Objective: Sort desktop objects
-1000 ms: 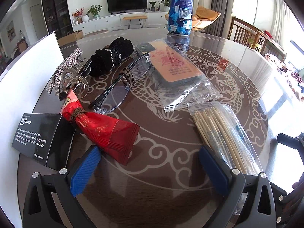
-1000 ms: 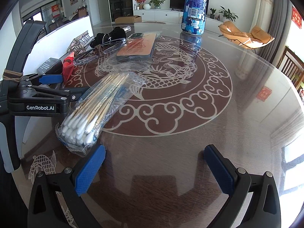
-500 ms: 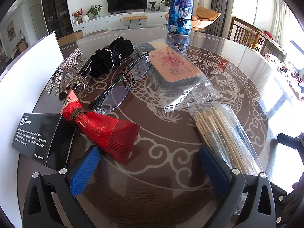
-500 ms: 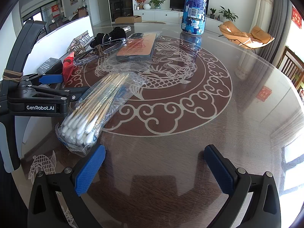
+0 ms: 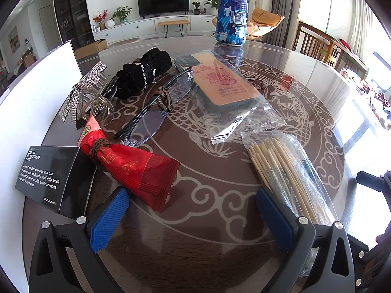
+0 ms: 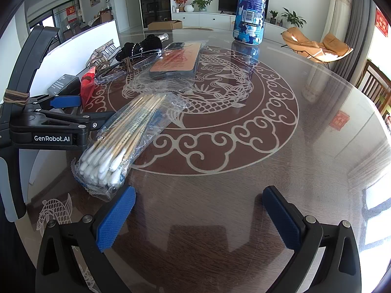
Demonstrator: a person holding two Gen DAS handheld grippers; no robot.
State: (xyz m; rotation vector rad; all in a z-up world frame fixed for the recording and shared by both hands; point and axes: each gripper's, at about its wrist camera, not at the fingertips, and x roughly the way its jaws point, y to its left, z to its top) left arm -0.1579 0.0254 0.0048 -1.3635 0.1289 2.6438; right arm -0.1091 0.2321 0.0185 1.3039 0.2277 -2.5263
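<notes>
While cotton swabs [image 6: 114, 144] lie bagged | left gripper [image 5: 193, 217], right gripper [image 6: 199, 217] fingers spread, empty

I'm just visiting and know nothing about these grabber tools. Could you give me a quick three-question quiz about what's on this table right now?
1. True or false: the left gripper is clamped on the red packet.
2. Which lies nearest the right gripper? A) blue can B) cotton swab bag C) black box
3. What is looped around the glasses?

Key: 1. False; its jaws are open and empty. 2. B. 3. A brown hair tie.
</notes>
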